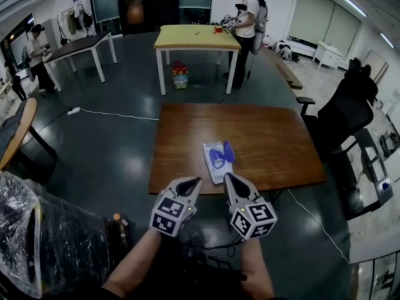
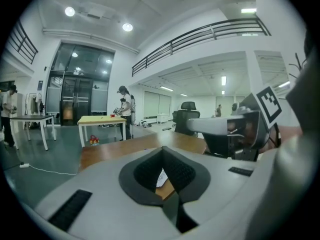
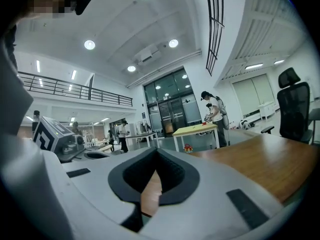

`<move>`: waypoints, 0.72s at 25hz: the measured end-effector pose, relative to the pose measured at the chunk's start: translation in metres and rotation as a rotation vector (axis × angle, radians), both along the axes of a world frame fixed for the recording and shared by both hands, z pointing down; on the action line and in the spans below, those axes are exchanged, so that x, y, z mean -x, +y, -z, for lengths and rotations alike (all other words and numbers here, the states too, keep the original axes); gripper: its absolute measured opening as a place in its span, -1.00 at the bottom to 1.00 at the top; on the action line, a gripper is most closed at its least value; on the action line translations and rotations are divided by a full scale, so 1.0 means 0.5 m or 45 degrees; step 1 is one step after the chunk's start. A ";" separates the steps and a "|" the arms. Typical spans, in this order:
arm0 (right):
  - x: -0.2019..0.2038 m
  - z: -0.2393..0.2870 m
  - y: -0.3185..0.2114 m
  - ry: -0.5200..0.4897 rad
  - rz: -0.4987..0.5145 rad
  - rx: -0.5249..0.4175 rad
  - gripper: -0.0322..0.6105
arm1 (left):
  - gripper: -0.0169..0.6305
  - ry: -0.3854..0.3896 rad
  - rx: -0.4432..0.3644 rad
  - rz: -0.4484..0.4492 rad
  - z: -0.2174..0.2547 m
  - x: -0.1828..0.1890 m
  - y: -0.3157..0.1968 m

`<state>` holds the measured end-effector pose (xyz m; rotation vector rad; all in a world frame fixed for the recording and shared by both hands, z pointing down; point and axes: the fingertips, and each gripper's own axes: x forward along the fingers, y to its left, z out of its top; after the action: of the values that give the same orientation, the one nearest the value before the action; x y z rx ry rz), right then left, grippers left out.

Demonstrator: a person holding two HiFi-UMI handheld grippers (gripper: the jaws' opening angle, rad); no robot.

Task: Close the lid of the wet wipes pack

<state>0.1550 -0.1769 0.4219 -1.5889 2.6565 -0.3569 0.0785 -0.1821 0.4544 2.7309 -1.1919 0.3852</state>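
The wet wipes pack (image 1: 215,160) lies flat on the brown wooden table (image 1: 269,136), near its front edge, white with blue print. Its blue lid (image 1: 229,150) stands up, open, at the pack's far right side. My left gripper (image 1: 195,180) hovers at the table's front edge just left of the pack, with its jaws shut and empty. My right gripper (image 1: 227,176) is shut too, its tip at the pack's near end. In the left gripper view a sliver of the white pack (image 2: 161,177) shows under the closed jaws (image 2: 162,149). The right gripper view shows only table wood (image 3: 270,159) beyond the closed jaws (image 3: 156,150).
A black office chair (image 1: 345,114) stands right of the table. Beyond it are a yellow table (image 1: 195,36) with a person (image 1: 247,17) beside it and a toy (image 1: 180,75) under it. A plastic-wrapped object (image 1: 34,242) sits at lower left.
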 end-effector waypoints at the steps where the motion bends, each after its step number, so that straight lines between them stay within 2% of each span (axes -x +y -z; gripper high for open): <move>1: -0.007 -0.004 -0.008 0.009 -0.022 0.010 -0.87 | -0.92 -0.002 0.003 -0.012 -0.007 -0.005 -0.012; 18: -0.067 -0.078 -0.194 0.149 -0.363 0.137 -0.87 | -0.93 0.013 0.112 -0.255 -0.121 -0.051 -0.235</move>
<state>0.1882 -0.2739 0.4610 -2.0470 2.4746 -0.4119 0.1040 -0.2997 0.5149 2.7793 -0.8784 0.4342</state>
